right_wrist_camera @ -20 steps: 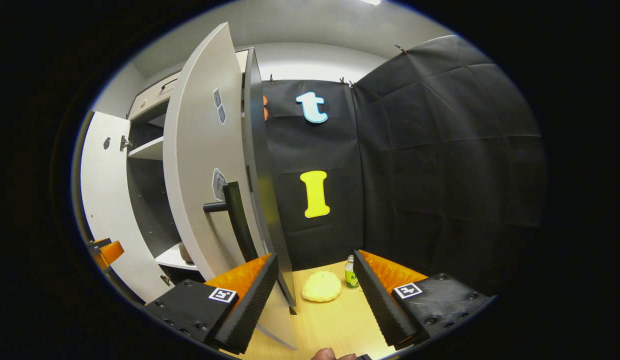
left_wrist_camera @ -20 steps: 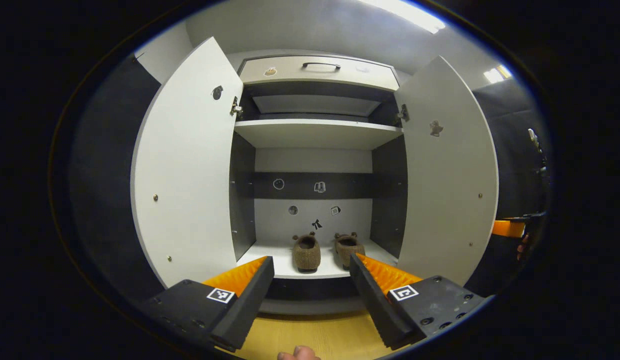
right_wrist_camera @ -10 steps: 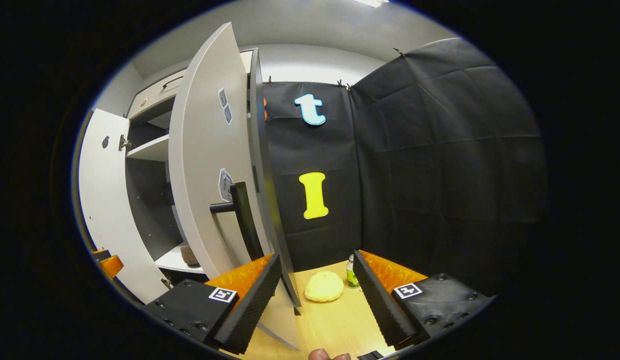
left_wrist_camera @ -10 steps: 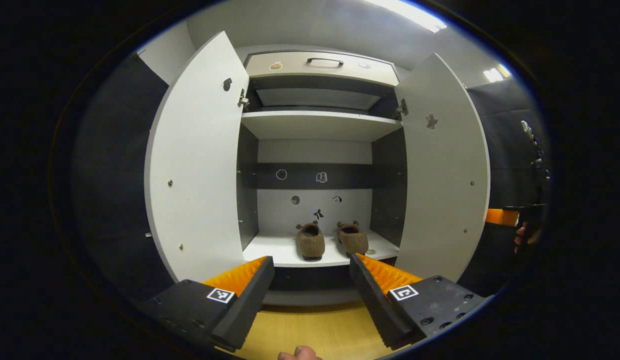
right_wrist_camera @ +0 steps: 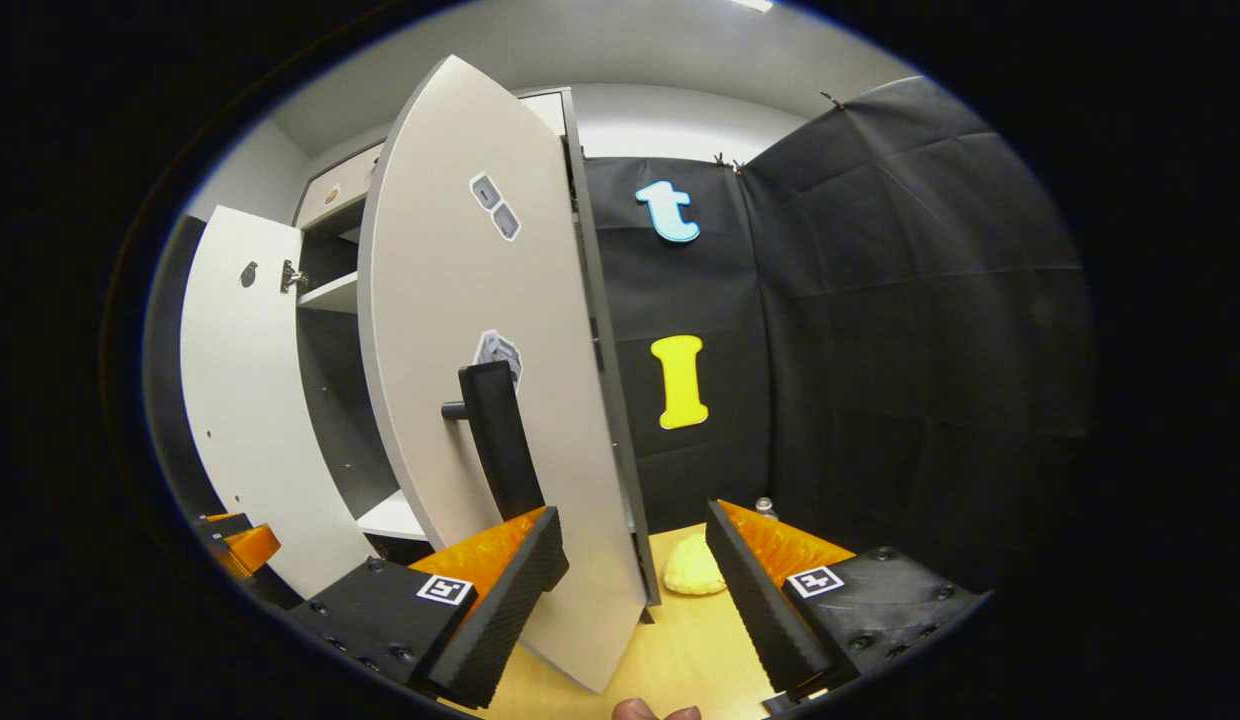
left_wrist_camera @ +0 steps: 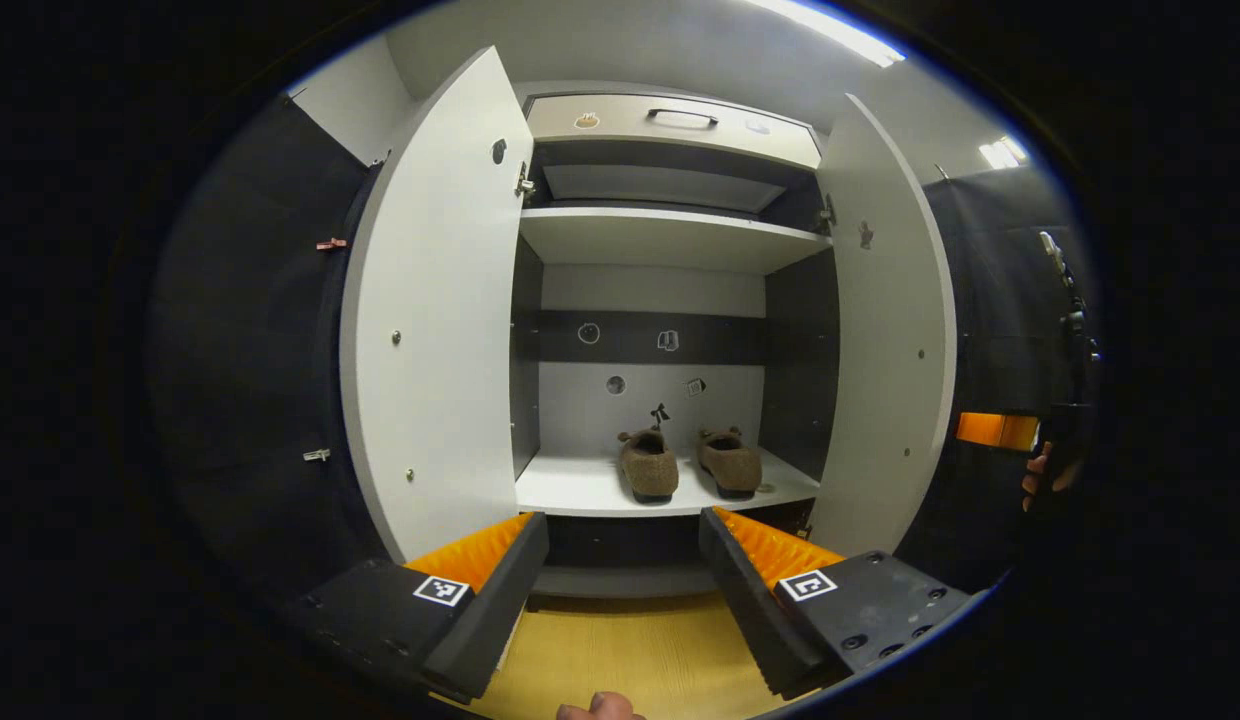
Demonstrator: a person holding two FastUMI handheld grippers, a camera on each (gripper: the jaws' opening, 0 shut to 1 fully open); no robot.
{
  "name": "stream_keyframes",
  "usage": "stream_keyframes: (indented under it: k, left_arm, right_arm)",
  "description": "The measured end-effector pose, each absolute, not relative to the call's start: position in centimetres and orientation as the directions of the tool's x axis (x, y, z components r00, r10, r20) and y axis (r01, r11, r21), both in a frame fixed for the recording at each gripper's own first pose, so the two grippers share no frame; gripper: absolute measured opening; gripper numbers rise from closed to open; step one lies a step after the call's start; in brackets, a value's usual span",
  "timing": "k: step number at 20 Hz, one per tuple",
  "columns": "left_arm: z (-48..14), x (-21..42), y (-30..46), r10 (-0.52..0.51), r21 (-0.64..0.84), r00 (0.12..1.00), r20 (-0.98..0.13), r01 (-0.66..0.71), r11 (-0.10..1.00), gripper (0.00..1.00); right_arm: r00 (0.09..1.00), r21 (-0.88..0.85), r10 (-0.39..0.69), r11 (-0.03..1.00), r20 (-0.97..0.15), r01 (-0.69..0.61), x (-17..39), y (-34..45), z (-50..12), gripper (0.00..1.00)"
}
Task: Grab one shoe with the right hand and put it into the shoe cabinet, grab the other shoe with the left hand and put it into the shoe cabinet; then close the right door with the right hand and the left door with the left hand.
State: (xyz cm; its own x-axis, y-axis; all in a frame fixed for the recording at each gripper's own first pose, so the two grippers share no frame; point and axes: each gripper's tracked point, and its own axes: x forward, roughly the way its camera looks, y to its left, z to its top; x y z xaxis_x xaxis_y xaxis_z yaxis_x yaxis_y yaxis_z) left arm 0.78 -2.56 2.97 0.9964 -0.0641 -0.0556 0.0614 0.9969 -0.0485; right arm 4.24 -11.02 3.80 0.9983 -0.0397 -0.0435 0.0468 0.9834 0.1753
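Two brown fuzzy shoes, one [left_wrist_camera: 648,467] on the left and one [left_wrist_camera: 730,465] on the right, stand side by side on the bottom shelf [left_wrist_camera: 570,492] of the open shoe cabinet. Its left door [left_wrist_camera: 435,310] and right door [left_wrist_camera: 885,340] both stand open. My left gripper [left_wrist_camera: 620,575] is open, empty, and held back from the cabinet front. In the right gripper view, my right gripper [right_wrist_camera: 635,575] is open just behind the right door's outer face [right_wrist_camera: 480,400], near its black bar handle [right_wrist_camera: 500,440]. The right gripper [left_wrist_camera: 995,430] also appears past the right door's edge.
A drawer with a black handle [left_wrist_camera: 680,118] tops the cabinet, above an upper shelf [left_wrist_camera: 670,235]. On the wooden floor [right_wrist_camera: 690,640] behind the right door lie a yellow lump [right_wrist_camera: 695,577] and a small bottle [right_wrist_camera: 765,507]. Black cloth walls enclose the booth.
My left gripper has drawn back from the cabinet, so the shoes look smaller. The right door has swung toward closing, showing more of its outer face in the right gripper view.
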Motion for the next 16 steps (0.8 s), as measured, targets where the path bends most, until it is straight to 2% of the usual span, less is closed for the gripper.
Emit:
stream_keyframes:
  k: [10, 16]
  left_arm:
    - [3.7, -1.8, 1.4, -0.025, -0.068, 0.999, -0.032, 0.023, 0.997, 0.97]
    - [3.9, -4.0, 8.3, 0.083, -0.091, 0.996, -0.044, -0.087, 0.992, 0.97]
  right_arm:
    - [0.983, 0.159, 0.165, 0.976, -0.083, -0.151, 5.3, -0.8, 2.8, 0.98]
    - [0.969, 0.151, 0.216, 0.968, -0.115, -0.198, 3.6, 3.0, 1.1, 0.98]
